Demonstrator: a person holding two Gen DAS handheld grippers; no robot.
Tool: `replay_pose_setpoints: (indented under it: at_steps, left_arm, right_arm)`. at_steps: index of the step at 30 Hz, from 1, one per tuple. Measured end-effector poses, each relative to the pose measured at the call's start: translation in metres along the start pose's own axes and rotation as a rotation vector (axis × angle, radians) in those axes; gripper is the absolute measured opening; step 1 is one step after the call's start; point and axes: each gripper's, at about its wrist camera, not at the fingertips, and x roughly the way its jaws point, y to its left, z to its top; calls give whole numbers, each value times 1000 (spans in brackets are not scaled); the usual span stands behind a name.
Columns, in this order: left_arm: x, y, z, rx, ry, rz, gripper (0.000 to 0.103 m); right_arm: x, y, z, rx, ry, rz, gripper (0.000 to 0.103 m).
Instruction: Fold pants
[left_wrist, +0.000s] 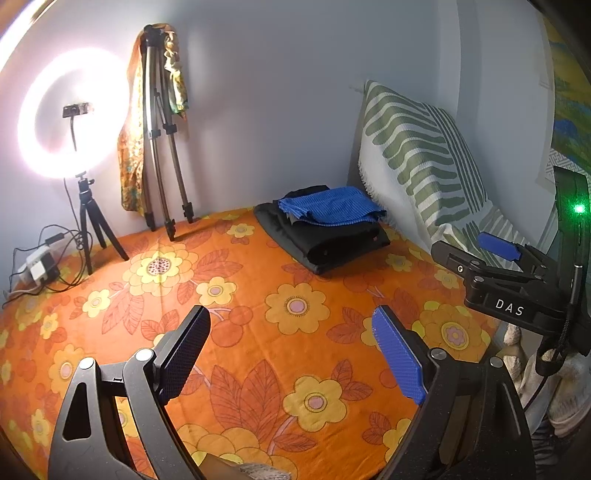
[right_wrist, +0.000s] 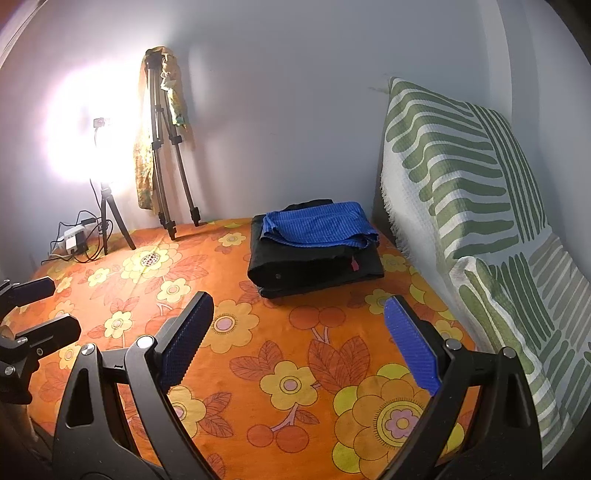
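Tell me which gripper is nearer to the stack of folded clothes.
Right, by a small margin. The right gripper hovers open over the bedspread just short of the stack of folded clothes. The left gripper hovers open farther back and to the left of it.

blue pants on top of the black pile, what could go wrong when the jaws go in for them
The blue pants lie loosely on the folded black pants, so a deep grab may lift both layers. The pile sits close beside the striped pillow, which the right gripper could bump. Pulling might also bunch the floral sheet.
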Motion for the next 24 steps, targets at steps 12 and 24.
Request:
replay_pose_setpoints:
  at_steps: [12,24]
  left_arm:
    - [-3,2,0,2,-4,2,89]
    - [-2,3,0,-1,2,3,89]
  right_arm:
    - [0,2,-1,0,0,4,96]
    - [-1,5,-1,3,2,7,96]
